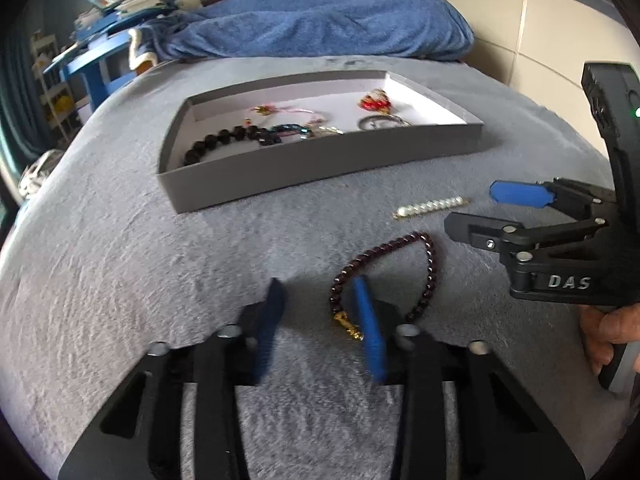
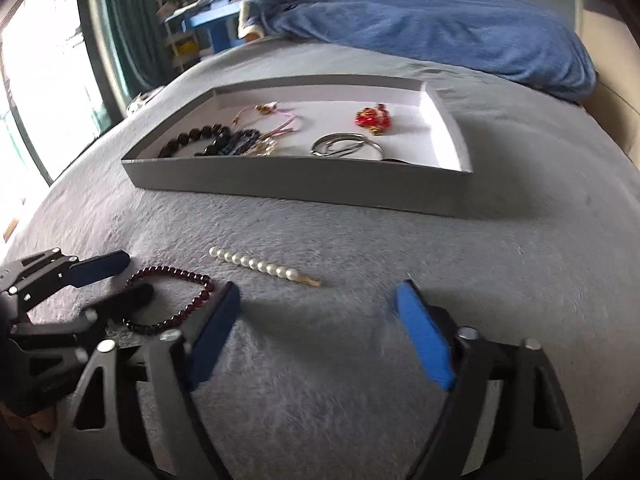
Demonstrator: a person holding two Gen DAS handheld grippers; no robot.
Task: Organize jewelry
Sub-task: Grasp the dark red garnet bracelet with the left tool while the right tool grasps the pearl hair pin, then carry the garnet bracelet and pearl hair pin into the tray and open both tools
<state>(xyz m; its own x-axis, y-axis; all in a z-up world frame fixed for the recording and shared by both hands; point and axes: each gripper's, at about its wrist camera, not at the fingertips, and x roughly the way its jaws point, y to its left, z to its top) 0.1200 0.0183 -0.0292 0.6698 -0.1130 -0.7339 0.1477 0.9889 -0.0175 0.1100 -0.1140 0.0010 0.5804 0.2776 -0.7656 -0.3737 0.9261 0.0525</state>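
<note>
A dark red bead bracelet (image 1: 428, 264) with a gold charm lies on the grey bed cover; it also shows in the right wrist view (image 2: 176, 276). My left gripper (image 1: 318, 292) is open, low over the cover, with its right pad (image 1: 370, 332) inside the bracelet's loop. A pearl hair clip (image 1: 432, 206) lies just beyond; it also shows in the right wrist view (image 2: 260, 266). My right gripper (image 2: 316, 296) is open and empty, a little short of the clip. A grey tray (image 1: 320, 168) further back holds black beads (image 1: 224, 140), a red piece (image 1: 374, 100) and silver bangles (image 2: 344, 146).
A blue blanket (image 1: 320, 24) lies bunched behind the tray. A tiled wall (image 1: 540, 20) stands at the right. Blue shelves with clutter (image 1: 108, 40) stand at the back left, off the bed, and a bright window (image 2: 40, 80) is at the left.
</note>
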